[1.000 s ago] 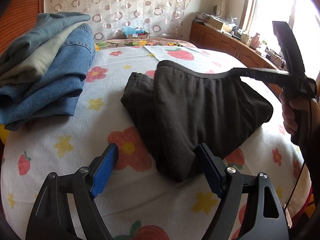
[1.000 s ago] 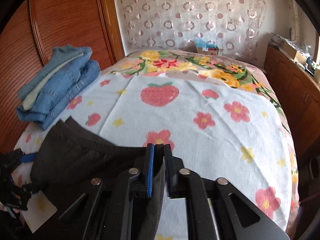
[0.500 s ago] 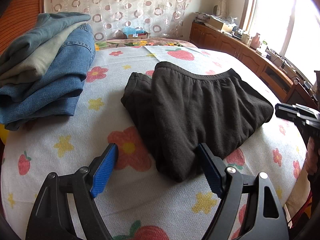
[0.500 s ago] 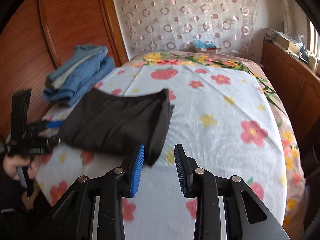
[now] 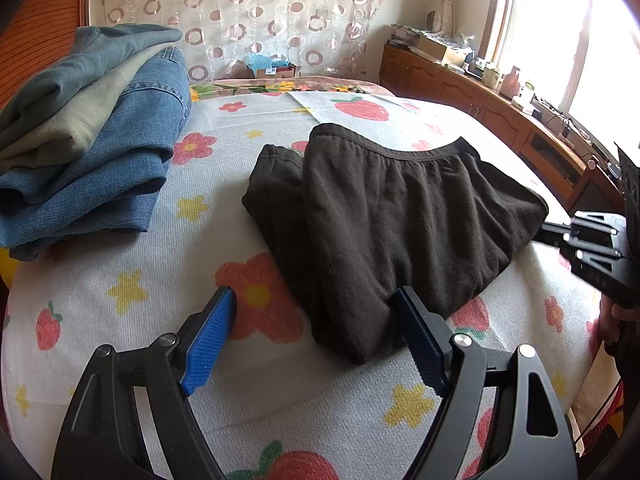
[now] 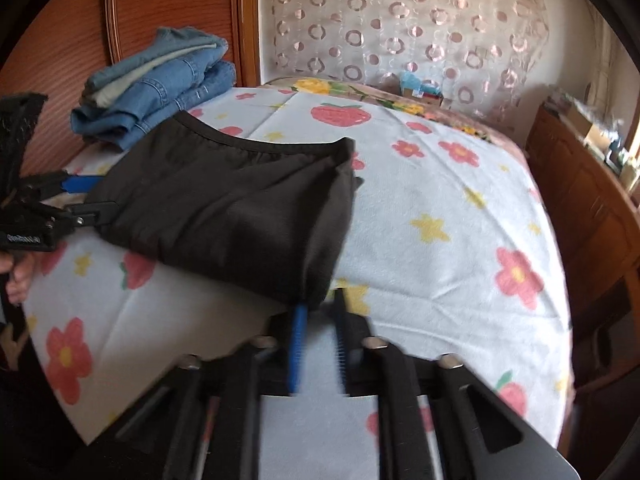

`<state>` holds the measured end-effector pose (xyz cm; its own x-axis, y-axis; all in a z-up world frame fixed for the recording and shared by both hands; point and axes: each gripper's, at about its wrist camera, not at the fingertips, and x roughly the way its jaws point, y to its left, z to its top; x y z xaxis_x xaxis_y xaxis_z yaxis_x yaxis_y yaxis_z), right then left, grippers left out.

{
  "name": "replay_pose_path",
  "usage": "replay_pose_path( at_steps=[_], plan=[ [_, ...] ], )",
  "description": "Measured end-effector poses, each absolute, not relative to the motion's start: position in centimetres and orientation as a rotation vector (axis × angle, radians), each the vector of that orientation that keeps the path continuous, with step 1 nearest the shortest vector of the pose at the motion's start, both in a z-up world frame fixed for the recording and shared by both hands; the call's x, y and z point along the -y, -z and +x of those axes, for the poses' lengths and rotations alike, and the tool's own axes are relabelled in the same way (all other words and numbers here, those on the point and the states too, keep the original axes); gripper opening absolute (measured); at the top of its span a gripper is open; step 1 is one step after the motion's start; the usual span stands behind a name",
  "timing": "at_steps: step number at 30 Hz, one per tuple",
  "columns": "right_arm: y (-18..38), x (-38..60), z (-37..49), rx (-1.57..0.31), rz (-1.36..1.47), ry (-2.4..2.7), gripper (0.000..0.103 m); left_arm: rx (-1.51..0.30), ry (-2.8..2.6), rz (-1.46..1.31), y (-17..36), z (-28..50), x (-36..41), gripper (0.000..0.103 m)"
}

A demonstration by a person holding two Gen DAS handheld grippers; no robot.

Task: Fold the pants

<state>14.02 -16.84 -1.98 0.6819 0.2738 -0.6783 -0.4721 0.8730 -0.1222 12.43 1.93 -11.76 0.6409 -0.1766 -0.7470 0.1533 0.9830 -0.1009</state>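
Note:
Black pants [image 5: 384,216] lie folded into a thick bundle on the flower-print bed cover [image 5: 132,312], waistband toward the far side. My left gripper [image 5: 320,320] is open, its blue pads either side of the bundle's near folded corner, holding nothing. In the right wrist view the pants [image 6: 224,200] lie ahead and to the left. My right gripper [image 6: 318,312] is open with a narrow gap, its tips at the bundle's near edge; the view is blurred. The right gripper also shows at the right edge of the left wrist view [image 5: 560,232], beside the pants.
A stack of folded blue jeans and a pale garment [image 5: 88,128] sits at the far left of the bed, against a wooden wardrobe [image 6: 160,8]. A wooden sideboard [image 5: 480,100] runs under the window on the right. A patterned curtain [image 5: 248,12] hangs behind.
My right gripper let go of the waistband, dropped the top layer onto the bundle, drew back, then came in again to the pants' edge with a narrower gap. My left gripper stayed still.

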Motion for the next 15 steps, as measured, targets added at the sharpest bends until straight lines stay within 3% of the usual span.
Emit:
replay_pose_path(
  at_steps=[13, 15],
  plan=[
    [0.4, 19.3, 13.8, -0.671, -0.156, -0.406, 0.000, -0.854, 0.183, -0.029, 11.8, 12.4, -2.0, 0.082],
    [-0.1, 19.4, 14.1, -0.662, -0.132, -0.400, 0.008, -0.854, 0.180, -0.030, 11.7, 12.4, -2.0, 0.082]
  ],
)
